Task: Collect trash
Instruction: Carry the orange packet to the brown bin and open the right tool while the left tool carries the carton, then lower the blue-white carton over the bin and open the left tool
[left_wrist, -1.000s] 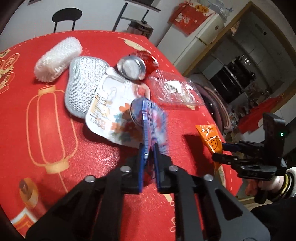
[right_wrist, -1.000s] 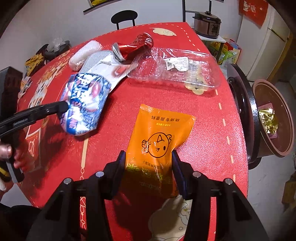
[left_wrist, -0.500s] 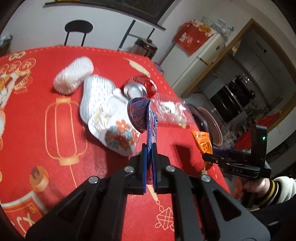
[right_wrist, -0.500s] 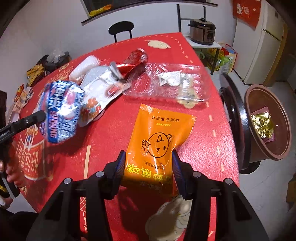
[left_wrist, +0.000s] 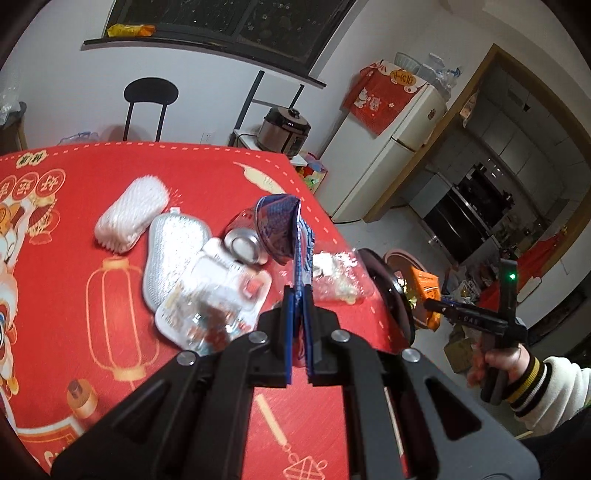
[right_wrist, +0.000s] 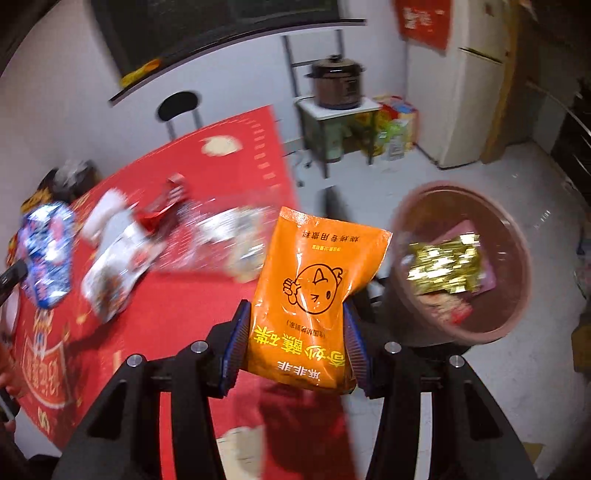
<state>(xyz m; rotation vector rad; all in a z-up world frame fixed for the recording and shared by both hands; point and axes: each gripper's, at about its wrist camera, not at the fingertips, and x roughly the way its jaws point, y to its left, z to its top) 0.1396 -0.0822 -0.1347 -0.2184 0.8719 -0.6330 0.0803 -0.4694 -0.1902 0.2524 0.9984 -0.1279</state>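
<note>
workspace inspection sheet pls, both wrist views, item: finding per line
surface: table under a red printed cloth, trash gathered toward its far right part
job's things: blue wrapper pinched and lifted off the cloth; orange packet held up near the brown bin, which already holds gold foil
clutter: white foam net, silver pad, white pouch, crushed can, clear plastic tray lying on the cloth
grippers: left tongs shut on the blue wrapper; right tongs shut on the orange packet's sides
cables: nothing seen
surroundings: black chair, rice cooker on a stand, fridge, kitchen doorway
</note>
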